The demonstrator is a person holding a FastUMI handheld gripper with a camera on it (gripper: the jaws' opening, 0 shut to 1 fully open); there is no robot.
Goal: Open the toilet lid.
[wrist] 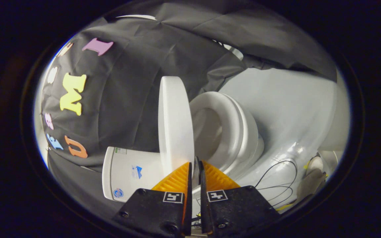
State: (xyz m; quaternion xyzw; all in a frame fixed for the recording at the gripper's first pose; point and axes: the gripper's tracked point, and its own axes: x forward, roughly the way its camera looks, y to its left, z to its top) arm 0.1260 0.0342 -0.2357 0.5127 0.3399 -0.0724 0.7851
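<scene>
The view is rolled sideways. A white toilet lid (174, 122) stands lifted well away from the white seat ring (225, 127), which rests on the bowl (255, 142). The white cistern (127, 173) lies behind the lid. My gripper (194, 167) is at the lid's front edge, and both fingers are closed on that edge with only a thin gap between them. The rim of the lid between the fingers is partly hidden by them.
A pale floor (293, 99) spreads beyond the bowl. Thin black cables (278, 178) loop on the floor by the toilet's base, next to a small pale object (314, 165). Black cloth covers the booth wall (127, 82) behind the cistern.
</scene>
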